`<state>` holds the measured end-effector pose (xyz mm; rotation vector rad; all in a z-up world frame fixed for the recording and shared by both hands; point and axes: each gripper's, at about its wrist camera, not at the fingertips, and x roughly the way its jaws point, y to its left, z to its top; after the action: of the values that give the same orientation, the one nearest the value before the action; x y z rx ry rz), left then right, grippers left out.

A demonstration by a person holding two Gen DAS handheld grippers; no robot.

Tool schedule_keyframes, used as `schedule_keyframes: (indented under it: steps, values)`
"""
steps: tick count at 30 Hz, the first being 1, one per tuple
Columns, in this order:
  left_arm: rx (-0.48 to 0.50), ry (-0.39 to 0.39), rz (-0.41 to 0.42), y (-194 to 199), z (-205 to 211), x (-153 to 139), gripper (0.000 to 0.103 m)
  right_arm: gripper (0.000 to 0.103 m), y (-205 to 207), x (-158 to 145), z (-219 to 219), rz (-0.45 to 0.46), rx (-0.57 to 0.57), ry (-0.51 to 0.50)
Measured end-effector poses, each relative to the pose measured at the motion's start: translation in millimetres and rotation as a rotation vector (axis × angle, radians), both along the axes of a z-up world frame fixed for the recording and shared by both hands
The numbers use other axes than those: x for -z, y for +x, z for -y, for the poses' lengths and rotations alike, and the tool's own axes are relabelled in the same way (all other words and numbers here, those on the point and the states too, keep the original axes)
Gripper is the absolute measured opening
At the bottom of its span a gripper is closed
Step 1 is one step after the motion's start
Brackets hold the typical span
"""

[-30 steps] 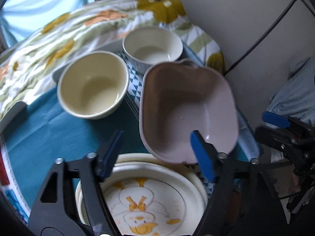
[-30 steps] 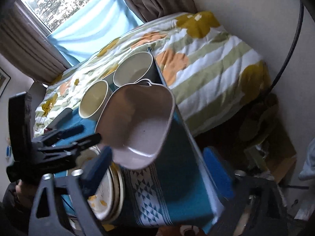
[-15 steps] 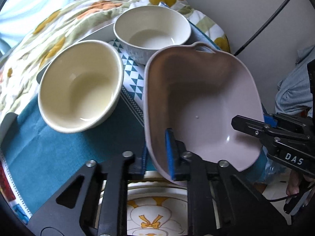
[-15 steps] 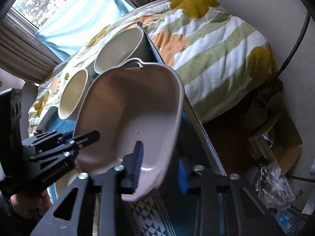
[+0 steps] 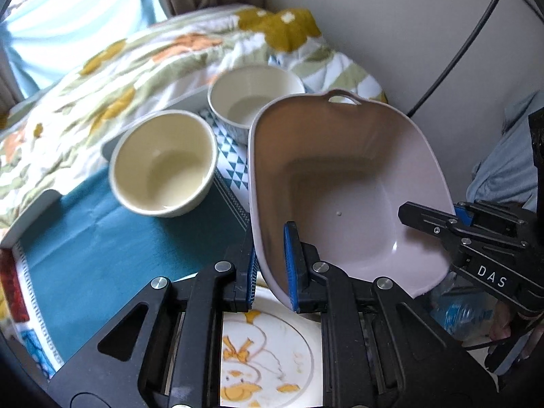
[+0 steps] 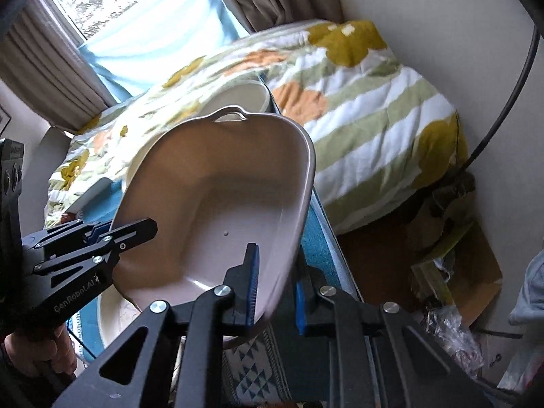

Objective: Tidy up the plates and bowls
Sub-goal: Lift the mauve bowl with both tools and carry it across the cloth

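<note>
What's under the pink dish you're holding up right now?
Under the pink handled dish, gripped by both grippers, lies a duck-print plate on the teal cloth. The dish and left gripper cover the plate's far edge; whether more plates are stacked there is unclear.

Soft daylight from the window (image 6: 112, 6) lights both fisheye views, edges bending into dark corners, the bedspread (image 5: 142, 64) slightly motion-blurred, a small glare inside the pink basin (image 5: 394, 246).

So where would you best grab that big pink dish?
By the thin rim of the dish, one tool on each long side, coming from the near end. It is wide and deep, and the walls are slim enough to pinch; here both tools already do so.
</note>
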<state>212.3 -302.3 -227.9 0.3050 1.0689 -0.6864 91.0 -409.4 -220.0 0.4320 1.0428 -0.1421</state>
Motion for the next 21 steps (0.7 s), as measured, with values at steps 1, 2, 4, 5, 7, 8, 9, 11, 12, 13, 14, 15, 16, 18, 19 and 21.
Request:
schedule_keyframes:
  steps: [1,2,4,5,7,8,9,11,12,13,14,15,16,18,19,21]
  values:
    - [-0.009,-0.009,0.010,-4.2,-2.0,-6.3,0.012,0.017,-3.2,-7.6,-2.0,0.014,-0.009,-0.005]
    - [-0.023,-0.021,0.025,-9.6,-6.6,-15.3,0.012,0.017,-5.4,-12.9,-4.0,0.023,-0.018,-0.010]
    - [-0.051,-0.040,0.049,-19.9,-15.3,-30.8,0.012,0.017,-11.4,-28.1,-10.7,0.049,-0.046,-0.024]
    - [-0.069,-0.049,0.065,-26.6,-21.7,-39.5,0.012,0.017,-13.2,-33.2,-14.4,0.059,-0.059,-0.031]
    - [-0.103,-0.065,0.090,-37.4,-33.0,-52.2,0.012,0.017,-18.0,-47.8,-24.4,0.085,-0.100,-0.050]
    - [-0.123,-0.073,0.102,-42.7,-40.1,-58.9,0.012,0.017,-21.0,-53.0,-29.9,0.097,-0.117,-0.056]
    - [-0.150,-0.082,0.117,-50.6,-51.1,-67.2,0.012,0.017,-22.7,-59.0,-35.5,0.108,-0.136,-0.061]
    - [-0.202,-0.094,0.139,-61.5,-70.0,-78.7,0.012,0.017,-25.6,-71.7,-49.7,0.135,-0.186,-0.064]
    - [-0.228,-0.098,0.148,-66.4,-80.1,-83.8,0.013,0.017,-26.5,-77.3,-57.8,0.149,-0.213,-0.064]
    - [-0.257,-0.102,0.158,-70.8,-90.7,-88.6,0.013,0.017,-27.0,-82.9,-67.1,0.163,-0.245,-0.065]
    - [-0.286,-0.107,0.167,-75.5,-101.3,-93.1,0.013,0.017,-27.6,-86.7,-75.3,0.174,-0.271,-0.065]
    - [-0.320,-0.110,0.177,-81.3,-114.6,-98.2,0.013,0.017,-27.3,-90.3,-85.2,0.184,-0.298,-0.067]
    - [-0.341,-0.109,0.183,-83.9,-122.5,-100.3,0.013,0.017,-27.9,-93.7,-96.7,0.195,-0.326,-0.068]
    - [-0.404,-0.110,0.194,-93.3,-151.7,-106.3,0.013,0.017,-27.3,-97.2,-121.3,0.210,-0.384,-0.065]
    - [-0.423,-0.109,0.195,-98.0,-163.6,-107.2,0.013,0.017,-26.7,-97.9,-132.3,0.213,-0.407,-0.060]
    - [-0.471,-0.106,0.192,-104.9,-191.5,-107.6,0.012,0.017,-23.7,-96.5,-154.9,0.212,-0.448,-0.039]
